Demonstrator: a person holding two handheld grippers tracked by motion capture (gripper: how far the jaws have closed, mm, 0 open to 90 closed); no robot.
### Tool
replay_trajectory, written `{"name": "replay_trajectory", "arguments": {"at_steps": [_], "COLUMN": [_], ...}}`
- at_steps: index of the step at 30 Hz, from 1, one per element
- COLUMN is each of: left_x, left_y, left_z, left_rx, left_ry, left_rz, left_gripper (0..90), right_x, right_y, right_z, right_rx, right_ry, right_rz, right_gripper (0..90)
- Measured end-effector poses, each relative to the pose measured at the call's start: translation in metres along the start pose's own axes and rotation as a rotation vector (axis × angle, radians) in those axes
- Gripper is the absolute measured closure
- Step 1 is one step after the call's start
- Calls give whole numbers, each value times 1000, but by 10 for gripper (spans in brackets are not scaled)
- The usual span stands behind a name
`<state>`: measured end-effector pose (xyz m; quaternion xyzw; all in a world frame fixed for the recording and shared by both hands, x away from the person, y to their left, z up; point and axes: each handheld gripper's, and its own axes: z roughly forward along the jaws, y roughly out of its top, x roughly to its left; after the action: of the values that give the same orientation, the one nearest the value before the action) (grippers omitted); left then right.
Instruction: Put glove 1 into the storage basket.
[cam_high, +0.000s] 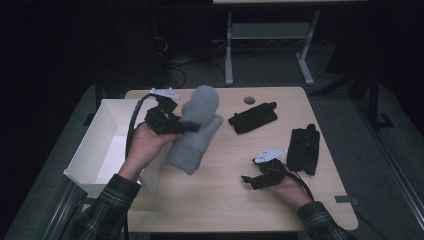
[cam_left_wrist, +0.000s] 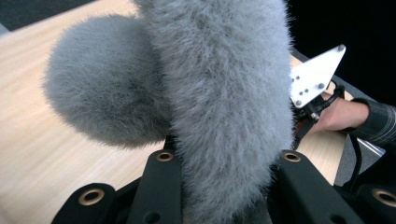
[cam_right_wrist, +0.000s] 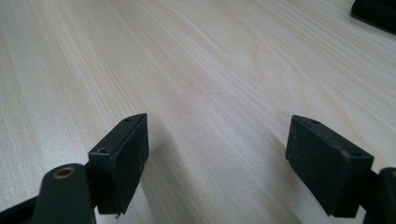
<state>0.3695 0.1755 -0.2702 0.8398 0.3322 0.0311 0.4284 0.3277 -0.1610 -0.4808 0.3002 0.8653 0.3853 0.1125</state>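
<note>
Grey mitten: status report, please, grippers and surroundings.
Left gripper shut on the grey fuzzy mitten, lifted beside the white box. Right gripper open, empty, low over the table. Two black gloves lie apart, clear.

Support surface: a light wood-grain table, rounded corners. A round dark grommet sits at the far edge, centre. One black glove lies right of centre toward the far side; a second black glove lies flat near the right edge. A white open box sits at the table's left edge.
</note>
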Motion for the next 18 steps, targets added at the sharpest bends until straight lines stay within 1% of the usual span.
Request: {"name": "replay_trajectory", "arguments": {"at_steps": [4, 5, 7, 11, 14, 15, 18], "left_x": [6, 9, 13, 22, 28, 30, 37], "left_y": [3, 4, 3, 0, -2, -4, -9], "left_z": [-17, -24, -34, -55, -71, -76, -88], "left_rx": [-13, -17, -26, -48, -61, -69, -68], "left_ry": [19, 31, 39, 54, 75, 83, 103], "left_rz": [-4, -3, -10, -30, -39, -49, -63], "left_gripper": [718, 718, 719, 719, 719, 719, 719], "right_x": [0, 0, 0, 0, 0, 0, 1], "right_y": [0, 0, 0, 0, 0, 0, 0], "right_z": [0, 0, 0, 0, 0, 0, 0], "right_rx": [0, 0, 0, 1, 1, 1, 1], "right_ry": [-1, 0, 0, -2, -2, -3, -3], "right_rz": [1, 1, 0, 2, 3, 3, 4], "right_gripper": [212, 212, 212, 211, 211, 210, 210]}}
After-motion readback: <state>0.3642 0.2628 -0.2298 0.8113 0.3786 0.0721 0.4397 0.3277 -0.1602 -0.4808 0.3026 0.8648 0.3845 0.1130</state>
